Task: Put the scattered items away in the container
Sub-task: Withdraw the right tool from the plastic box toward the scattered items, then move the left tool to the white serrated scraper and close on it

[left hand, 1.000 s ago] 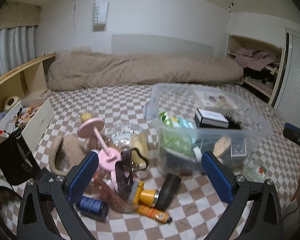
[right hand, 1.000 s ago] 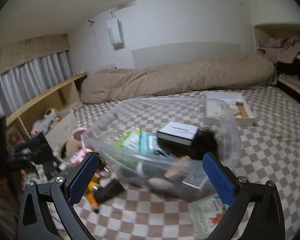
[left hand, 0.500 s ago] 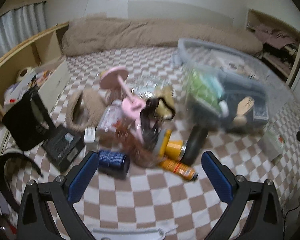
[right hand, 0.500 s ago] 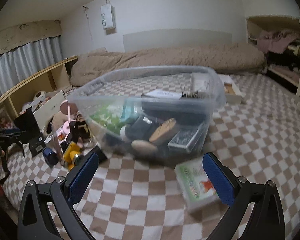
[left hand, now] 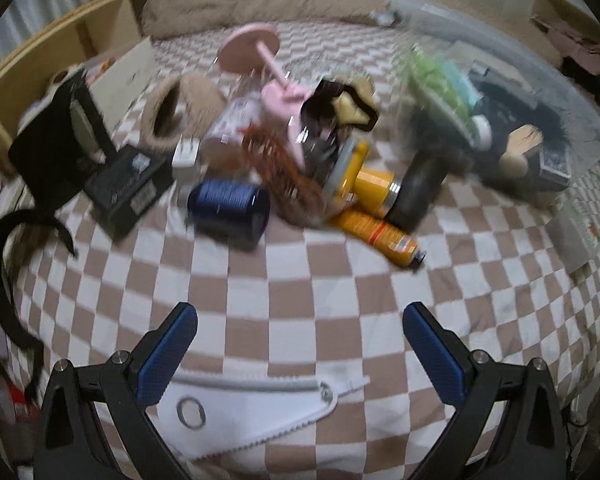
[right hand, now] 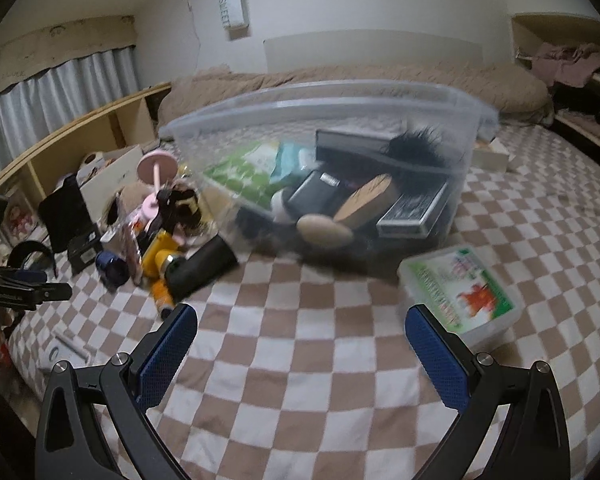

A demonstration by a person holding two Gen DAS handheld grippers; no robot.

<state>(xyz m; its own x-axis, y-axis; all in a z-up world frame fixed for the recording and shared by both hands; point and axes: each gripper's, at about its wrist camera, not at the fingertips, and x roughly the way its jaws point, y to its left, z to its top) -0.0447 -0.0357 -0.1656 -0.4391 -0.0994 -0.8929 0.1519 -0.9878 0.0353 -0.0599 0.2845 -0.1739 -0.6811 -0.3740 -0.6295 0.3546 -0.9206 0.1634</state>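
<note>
A clear plastic bin (right hand: 452, 96) holding several items stands on the checkered bed; it also shows in the left wrist view (left hand: 572, 92). A pile of scattered items lies left of it: a dark blue can (left hand: 230, 208), an orange tube (left hand: 376, 234), a yellow bottle (left hand: 370, 184), a black cylinder (left hand: 420, 188), a pink stand (left hand: 268, 64), a fuzzy slipper (left hand: 172, 108). A white face mask (left hand: 252, 408) lies under my left gripper (left hand: 300, 344), which is open and empty. My right gripper (right hand: 300, 344) is open and empty, close to a wet-wipes pack (right hand: 464, 292).
A black box (left hand: 126, 188), a black pouch (left hand: 56, 140) and a black headband (left hand: 0, 264) lie at the left. Wooden shelves (right hand: 80, 140) line the left side. A rolled beige duvet (right hand: 380, 80) lies at the back.
My left gripper has tilted down and pulled back; the white mask has come into view beneath it. My right gripper has dropped lower and nearer the bed, toward the wipes pack.
</note>
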